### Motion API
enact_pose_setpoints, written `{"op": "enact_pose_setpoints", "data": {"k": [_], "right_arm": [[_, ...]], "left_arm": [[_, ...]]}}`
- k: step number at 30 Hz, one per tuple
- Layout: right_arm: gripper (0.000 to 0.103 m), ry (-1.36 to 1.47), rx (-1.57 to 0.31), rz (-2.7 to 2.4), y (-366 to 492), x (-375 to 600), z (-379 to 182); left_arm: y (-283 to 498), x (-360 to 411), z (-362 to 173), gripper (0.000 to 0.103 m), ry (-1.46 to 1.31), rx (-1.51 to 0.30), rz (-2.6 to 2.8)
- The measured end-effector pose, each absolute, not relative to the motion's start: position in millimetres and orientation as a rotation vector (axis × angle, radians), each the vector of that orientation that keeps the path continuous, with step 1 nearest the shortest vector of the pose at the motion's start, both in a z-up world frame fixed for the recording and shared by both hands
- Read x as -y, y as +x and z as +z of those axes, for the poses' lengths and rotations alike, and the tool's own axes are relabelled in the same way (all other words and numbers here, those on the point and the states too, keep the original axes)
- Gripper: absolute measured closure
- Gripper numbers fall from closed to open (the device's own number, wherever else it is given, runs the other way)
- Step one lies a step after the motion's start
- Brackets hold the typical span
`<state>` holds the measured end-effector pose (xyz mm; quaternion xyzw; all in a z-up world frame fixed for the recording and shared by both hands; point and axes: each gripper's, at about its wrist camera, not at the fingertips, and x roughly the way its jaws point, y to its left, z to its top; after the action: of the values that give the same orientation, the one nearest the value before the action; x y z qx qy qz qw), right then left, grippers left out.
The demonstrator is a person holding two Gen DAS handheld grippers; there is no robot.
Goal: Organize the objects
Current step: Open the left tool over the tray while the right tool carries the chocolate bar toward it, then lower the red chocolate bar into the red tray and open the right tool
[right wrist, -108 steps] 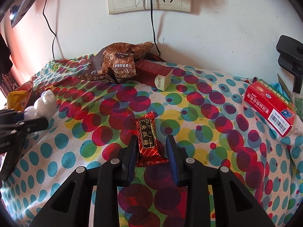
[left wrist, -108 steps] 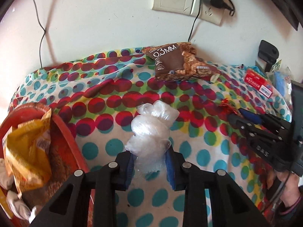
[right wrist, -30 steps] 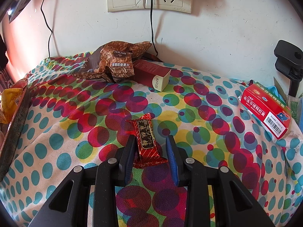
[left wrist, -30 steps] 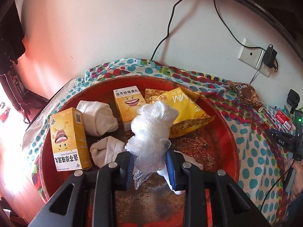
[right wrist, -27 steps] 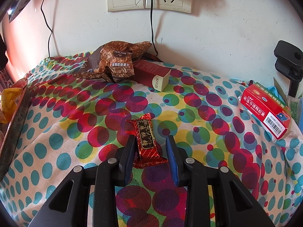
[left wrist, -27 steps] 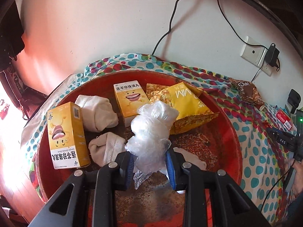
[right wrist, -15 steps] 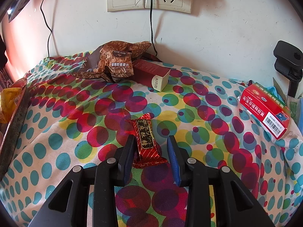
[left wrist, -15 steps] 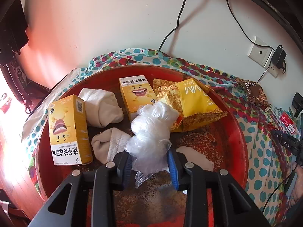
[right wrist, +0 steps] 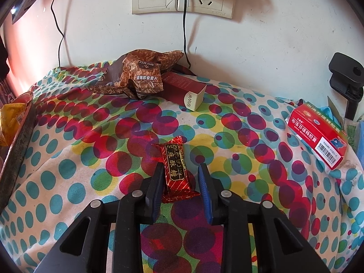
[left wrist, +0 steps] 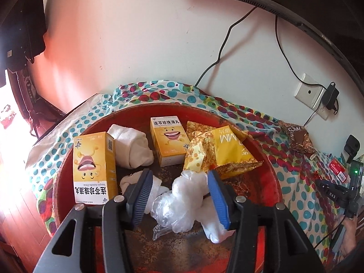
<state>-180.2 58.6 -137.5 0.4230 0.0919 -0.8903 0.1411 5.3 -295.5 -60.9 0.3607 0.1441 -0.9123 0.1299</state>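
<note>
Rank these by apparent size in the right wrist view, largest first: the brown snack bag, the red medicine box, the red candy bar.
1. brown snack bag
2. red medicine box
3. red candy bar
The candy bar lies nearest the camera yet looks smallest, so its place is safe; bag and box are less sure.

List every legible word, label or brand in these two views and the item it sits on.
"MARUBI": end flap of the maroon box.
"xiaomi": monitor bezel.
"DAS": right gripper.
"O3MM": brown snack bag.
Chinese lettering on the yellow boxes, red candy wrapper and red medicine box; fine print is too small to read.
</note>
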Motion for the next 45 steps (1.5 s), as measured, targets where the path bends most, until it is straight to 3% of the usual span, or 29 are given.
{"op": "enact_pose_setpoints", "data": {"k": [15,24,34,45], "right_arm": [[0.077,1.182,-0.214,-2.608,-163.3,-51.0,-129.9],[0.077,1.083,-0.157,-2.443,-128.9,15.1,-96.3],[0.076,0.996,-0.269,-2.214,-86.1,125.7,-72.8],[0.076,1.008,-0.395,-2.072,-54.7,183.9,-88.4]], "left_arm": [[0.8,304.5,-68.1,0.051,1.109,-0.444,-2.657],[0.6,308.3,-68.1,0.051,1.119,-0.444,-2.648],[3.8,324.5,-68.1,0.051,1.094,-0.489,-2.618],[3.9,334.7,-70.4,0.051,1.096,-0.527,-2.590]]}}
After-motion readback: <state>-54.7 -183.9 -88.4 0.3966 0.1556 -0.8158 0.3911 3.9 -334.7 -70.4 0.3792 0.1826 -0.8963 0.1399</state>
